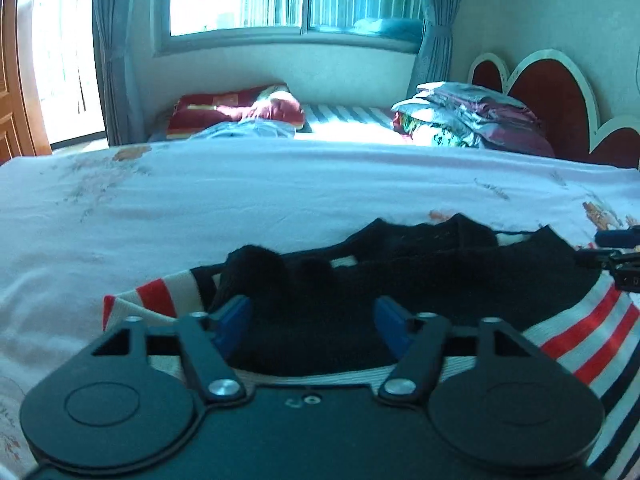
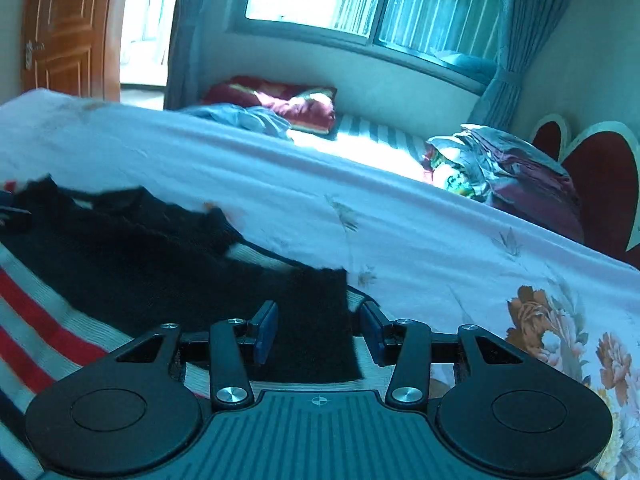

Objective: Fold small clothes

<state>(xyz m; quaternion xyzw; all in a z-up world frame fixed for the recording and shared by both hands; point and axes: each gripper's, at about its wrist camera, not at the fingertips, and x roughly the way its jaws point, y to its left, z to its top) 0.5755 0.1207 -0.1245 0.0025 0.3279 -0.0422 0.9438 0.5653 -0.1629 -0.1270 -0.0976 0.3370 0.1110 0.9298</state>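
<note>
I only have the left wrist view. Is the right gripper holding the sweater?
Observer: No. The right gripper is open over the black sweater, pads off the cloth.
Operator: Which part is under it?
Observer: The sweater's right edge, next to the bedsheet.
Operator: Anything on the sheet past that edge?
Observer: Only a printed flower pattern.
</note>
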